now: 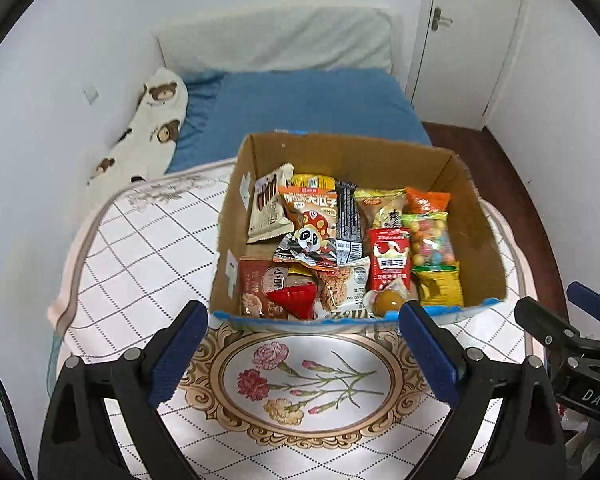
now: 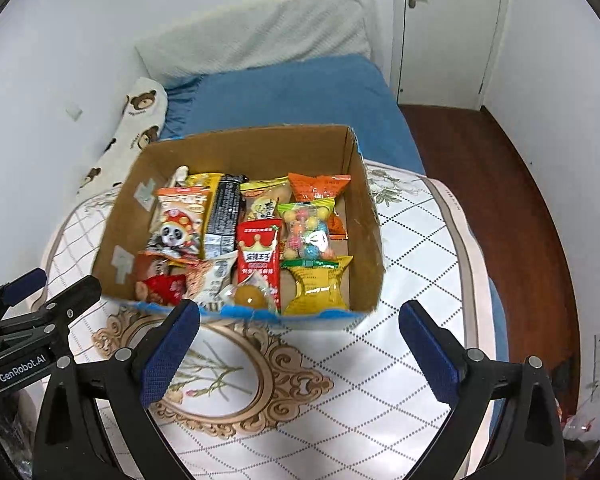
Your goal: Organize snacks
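An open cardboard box (image 1: 340,152) (image 2: 364,216) stands on a small table with a patterned white cloth (image 1: 140,248) (image 2: 412,264). It holds several snack packets: an orange panda bag (image 1: 310,220) (image 2: 178,220), a black bar (image 1: 346,216) (image 2: 224,210), a red packet (image 1: 390,258) (image 2: 260,258), a bag of coloured balls (image 1: 430,236) (image 2: 308,232) and a yellow packet (image 1: 440,288) (image 2: 318,284). My left gripper (image 1: 303,356) is open and empty, just before the box's near wall. My right gripper (image 2: 300,354) is open and empty, also before the box.
A bed with a blue sheet (image 1: 312,108) (image 2: 292,92), a white pillow and a bear-print cushion (image 1: 152,128) lies behind the table. A white door (image 2: 444,28) and dark wood floor (image 2: 492,200) are to the right.
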The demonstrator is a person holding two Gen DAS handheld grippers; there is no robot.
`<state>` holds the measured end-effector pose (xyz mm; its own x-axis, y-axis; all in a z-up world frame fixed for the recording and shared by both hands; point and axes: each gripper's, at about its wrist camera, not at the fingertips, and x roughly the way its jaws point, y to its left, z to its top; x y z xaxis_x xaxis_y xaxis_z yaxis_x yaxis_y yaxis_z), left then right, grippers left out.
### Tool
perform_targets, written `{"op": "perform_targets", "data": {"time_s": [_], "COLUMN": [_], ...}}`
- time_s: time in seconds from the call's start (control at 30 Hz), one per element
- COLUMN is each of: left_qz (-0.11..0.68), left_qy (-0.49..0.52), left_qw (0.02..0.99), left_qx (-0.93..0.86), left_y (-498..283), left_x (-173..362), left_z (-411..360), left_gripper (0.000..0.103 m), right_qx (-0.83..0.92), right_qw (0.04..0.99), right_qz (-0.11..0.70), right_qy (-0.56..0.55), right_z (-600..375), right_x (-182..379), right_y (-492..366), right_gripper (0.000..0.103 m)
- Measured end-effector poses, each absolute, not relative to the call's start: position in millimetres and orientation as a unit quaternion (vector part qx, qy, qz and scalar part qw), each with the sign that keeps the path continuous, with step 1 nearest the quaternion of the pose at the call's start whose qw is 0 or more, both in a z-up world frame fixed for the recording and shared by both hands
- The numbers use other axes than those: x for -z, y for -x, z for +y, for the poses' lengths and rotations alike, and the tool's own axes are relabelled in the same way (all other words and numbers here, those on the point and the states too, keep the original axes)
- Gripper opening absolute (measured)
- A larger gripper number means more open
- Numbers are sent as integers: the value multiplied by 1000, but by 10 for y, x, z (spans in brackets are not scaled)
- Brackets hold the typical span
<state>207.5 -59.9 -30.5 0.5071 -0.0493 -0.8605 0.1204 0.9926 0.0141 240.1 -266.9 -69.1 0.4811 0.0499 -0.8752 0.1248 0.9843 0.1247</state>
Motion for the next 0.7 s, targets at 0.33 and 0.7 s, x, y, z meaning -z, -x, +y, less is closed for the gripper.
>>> {"op": "perform_targets", "data": {"time_s": [0.33, 0.7], "left_qz": [439, 418], "left_qy": [-20, -25], "left_qw": [897, 906], "left_qx": [50, 70], "left_y": [-1455, -845], "left_x": [-241, -551], "left_z": [-453, -403], "left_gripper": [98, 98], "right_qx": [4, -4], "right_qw": [887, 914], "right_qz": [455, 400], "right_qy": [-81, -66], "right_z": [-2561, -2445], "right_x": [85, -528], "right_y": [-1689, -1029], "right_gripper": [102, 102]}}
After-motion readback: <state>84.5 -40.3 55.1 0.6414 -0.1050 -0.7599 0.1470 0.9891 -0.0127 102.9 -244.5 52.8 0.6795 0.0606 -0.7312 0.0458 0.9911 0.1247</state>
